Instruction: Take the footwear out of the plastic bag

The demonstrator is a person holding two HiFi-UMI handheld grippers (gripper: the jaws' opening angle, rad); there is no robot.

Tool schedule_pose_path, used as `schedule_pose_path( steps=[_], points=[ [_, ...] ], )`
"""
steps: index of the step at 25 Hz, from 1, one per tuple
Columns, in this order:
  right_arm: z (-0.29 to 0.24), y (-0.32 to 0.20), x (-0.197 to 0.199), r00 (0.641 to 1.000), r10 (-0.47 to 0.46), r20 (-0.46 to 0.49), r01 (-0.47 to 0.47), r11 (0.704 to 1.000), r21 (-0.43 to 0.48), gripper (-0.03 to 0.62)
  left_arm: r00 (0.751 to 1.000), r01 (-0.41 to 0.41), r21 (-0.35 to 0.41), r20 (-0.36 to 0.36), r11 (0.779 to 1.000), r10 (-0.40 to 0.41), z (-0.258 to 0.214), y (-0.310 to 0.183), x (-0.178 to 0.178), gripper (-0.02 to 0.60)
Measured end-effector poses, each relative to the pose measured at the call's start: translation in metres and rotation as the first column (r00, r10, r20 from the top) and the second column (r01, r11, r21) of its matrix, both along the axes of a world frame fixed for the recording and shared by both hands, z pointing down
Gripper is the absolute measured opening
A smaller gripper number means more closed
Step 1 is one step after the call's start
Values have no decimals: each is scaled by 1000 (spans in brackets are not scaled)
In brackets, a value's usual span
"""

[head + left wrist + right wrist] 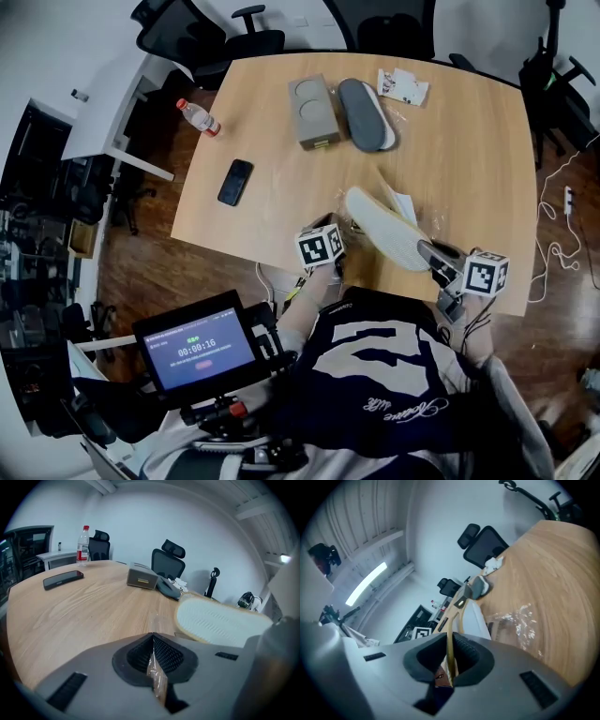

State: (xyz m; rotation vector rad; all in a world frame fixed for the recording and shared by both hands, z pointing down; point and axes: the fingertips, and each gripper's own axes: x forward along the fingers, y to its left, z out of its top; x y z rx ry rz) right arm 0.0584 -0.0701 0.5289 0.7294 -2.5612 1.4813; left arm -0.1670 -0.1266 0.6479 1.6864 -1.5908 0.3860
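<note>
Wooden table (281, 141), slipper (384, 228) edge clamped in right claw (449, 662)

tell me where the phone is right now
In the head view the phone lies flat on the left part of the table, nearer the person than the water bottle and left of the grey box.

A pale wooden table with rounded corners (281, 131) stands on a dark brown plank floor (141, 267). Black office chairs (192, 33) crowd its far edge. In the left gripper view, a black mesh chair with a headrest (168, 560) stands against the plain white wall (140, 513). Off the table's left edge sits a white desk (112, 127). A long ceiling light strip (368, 585) glows among white ribbed panels.
</note>
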Motion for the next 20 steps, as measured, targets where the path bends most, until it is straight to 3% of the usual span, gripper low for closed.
schedule_pose_path(
  steps=[4,12,16,20],
  points=[
    [43,-9,23,990,108,-94,-117,989,-93,34,1000,-24,6,-12,1000,24,1,0,2,3],
    [75,-29,40,942,187,-279,-215,974,-70,75,992,-116,41,60,992,113,-12,-2,6,13],
    [97,-31,50,903,173,-393,-214,975,-62,123,987,-115,85,121,990,104,-20,-9,-2,112],
    [105,-30,57,877,151,-456,-196,979,-53,137,989,-31,172,149,985,5,-37,-10,-26,126]
  ],
)
